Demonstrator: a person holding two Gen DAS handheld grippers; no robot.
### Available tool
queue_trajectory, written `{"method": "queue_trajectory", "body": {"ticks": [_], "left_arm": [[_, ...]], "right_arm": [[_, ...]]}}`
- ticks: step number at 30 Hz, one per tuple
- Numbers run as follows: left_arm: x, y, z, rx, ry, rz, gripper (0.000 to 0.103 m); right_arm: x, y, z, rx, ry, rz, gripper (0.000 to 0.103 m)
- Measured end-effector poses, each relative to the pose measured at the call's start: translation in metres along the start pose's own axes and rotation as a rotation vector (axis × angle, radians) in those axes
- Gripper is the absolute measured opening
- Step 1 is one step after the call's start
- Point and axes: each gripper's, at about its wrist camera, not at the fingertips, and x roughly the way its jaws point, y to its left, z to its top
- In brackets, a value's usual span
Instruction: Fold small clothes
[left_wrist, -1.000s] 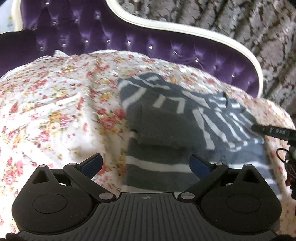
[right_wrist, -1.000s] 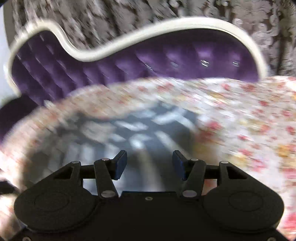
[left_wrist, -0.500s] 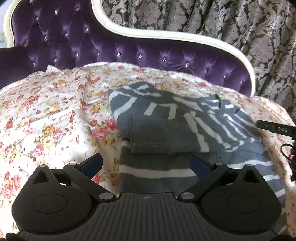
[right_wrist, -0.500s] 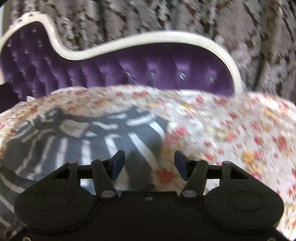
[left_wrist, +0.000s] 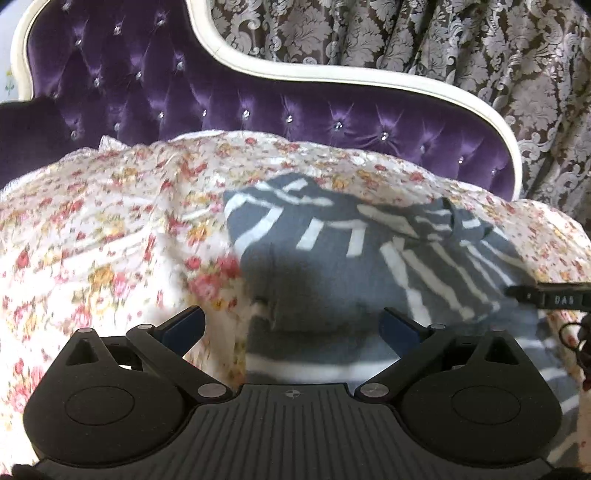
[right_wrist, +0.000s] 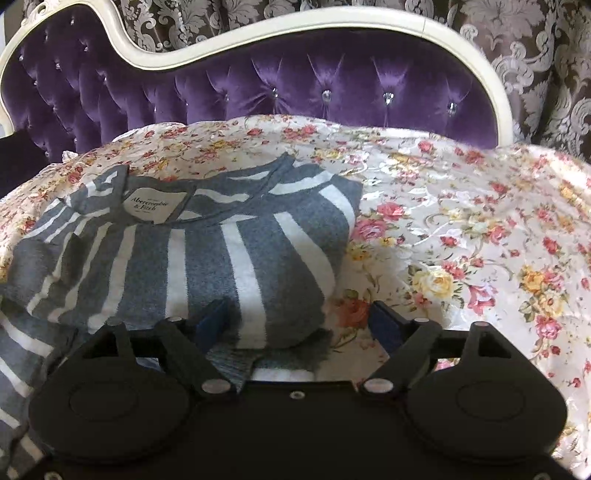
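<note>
A purple tufted sofa (right_wrist: 332, 92) with a cream frame is seen, backed by a patterned curtain (left_wrist: 480, 55). The seat is covered by a floral sheet (right_wrist: 461, 240). On that sheet a grey-and-white striped sweater (right_wrist: 207, 258) is laid, already folded over on itself, with the neck label (right_wrist: 157, 206) facing up in the right wrist view. A lower layer of the same sweater is seen under the folded part, toward the near edge.

The left gripper (left_wrist: 291, 326) is held above the sweater's near part; its jaws are spread wide, with nothing pinched between them. This view is blurred, so contact with the cloth cannot be confirmed.

The right gripper (right_wrist: 295, 317) is placed at the sweater's right folded edge. Its jaws have just been opening and now stand wide apart. The folded edge lies between them, but it is not pressed by the pads.

Compared with half a second ago, the right view has been brought closer and sharper onto the folded edge, and the sweater is now centred between the jaws instead of lying off to the left. The fold is judged to have been let go of, with the cloth left lying flat. A further fold, or smoothing, is judged likely to remain, as the lower layer is not yet tucked.
</note>
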Motion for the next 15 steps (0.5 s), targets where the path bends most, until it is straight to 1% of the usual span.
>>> {"method": "queue_trajectory", "body": {"ticks": [6,9,11,13,14,15], "left_arm": [[0.019,-0.025,0.027,0.05,0.006,0.023,0.102],[0.037,-0.032,0.029,0.054,0.04,0.045,0.102],[0.049,-0.031,0.025,0.054,0.077,0.075,0.102],[0.06,-0.025,0.016,0.03,0.131,0.129,0.103],[0.063,-0.017,0.012,-0.005,0.135,0.124,0.103],[0.063,-0.008,0.007,-0.06,0.127,0.089,0.103]], "right_arm": [[0.0,0.003,-0.001,-0.008,0.014,0.026,0.085],[0.0,0.003,0.0,-0.009,0.02,0.032,0.086],[0.0,0.003,0.0,-0.005,0.025,0.039,0.088],[0.0,0.001,0.001,0.005,0.032,0.047,0.089],[0.0,0.0,0.001,0.009,0.034,0.052,0.09],[0.0,0.0,0.001,0.013,0.038,0.053,0.091]]}}
